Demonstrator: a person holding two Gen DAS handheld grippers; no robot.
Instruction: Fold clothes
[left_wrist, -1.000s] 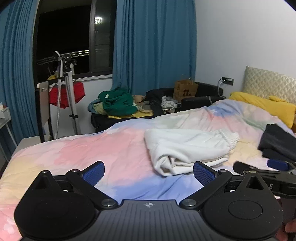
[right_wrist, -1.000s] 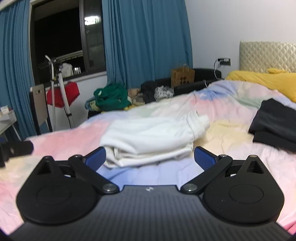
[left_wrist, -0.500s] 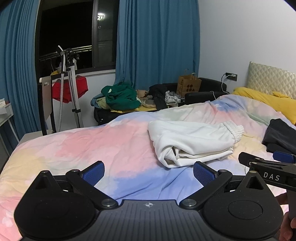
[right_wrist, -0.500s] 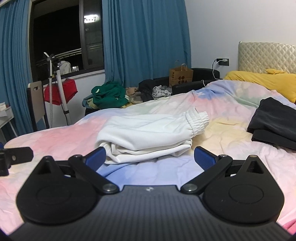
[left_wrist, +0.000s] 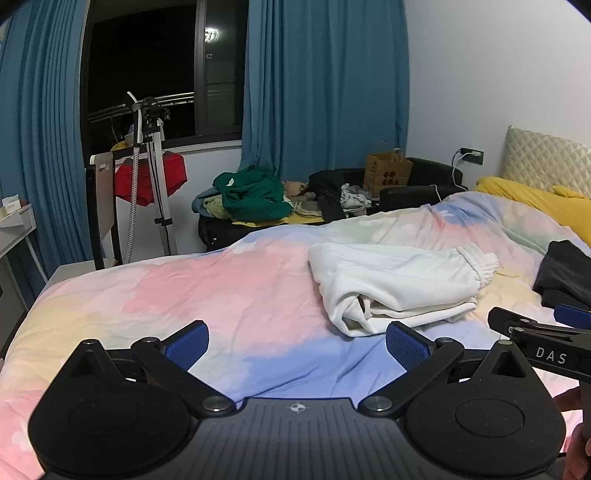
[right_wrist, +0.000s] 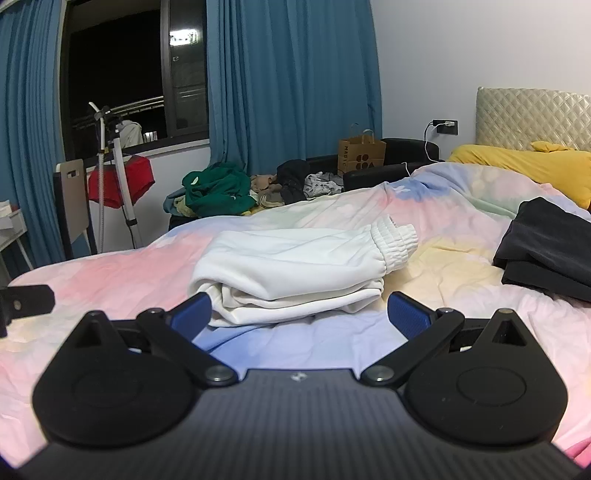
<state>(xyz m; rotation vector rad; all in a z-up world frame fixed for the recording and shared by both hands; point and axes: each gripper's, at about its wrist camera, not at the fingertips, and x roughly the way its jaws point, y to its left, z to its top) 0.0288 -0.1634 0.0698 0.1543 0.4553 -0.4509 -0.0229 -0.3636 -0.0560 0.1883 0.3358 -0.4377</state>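
Both grippers hang empty w/ jaws spread wide: your left gripper (left_wrist: 297, 341) over the bed (left_wrist: 221, 295), nothing between the pads; your right gripper (right_wrist: 299, 312) just short of the white pants (right_wrist: 295, 266), also holding nothing.

The pants lie mid-bed, already folded into a thick bundle, elastic cuffs (right_wrist: 395, 240) pointing toward the headboard side, rounded fold edge nearest you. From the left view they're ahead and to the right (left_wrist: 395, 284). A dark folded garment (right_wrist: 550, 247) sits well apart on the right.

Handling, as a guess: soft fleece-type fabric, light, no stiffness, so layers will slide and the stack will sag if you lift from one spot. It won't break, but it'll unfold easily.

Where to grab:
- near edge, left and right corners, one gripper each
- bite through all layers, not just the top one, or the top sheet peels off
- avoid the cuffs: stretchy, bunchy, poor hold

If another fold is wanted, lift the near edge low and carry it over toward the cuffs. The bundle looks near done, tho the front layers are a bit uneven.
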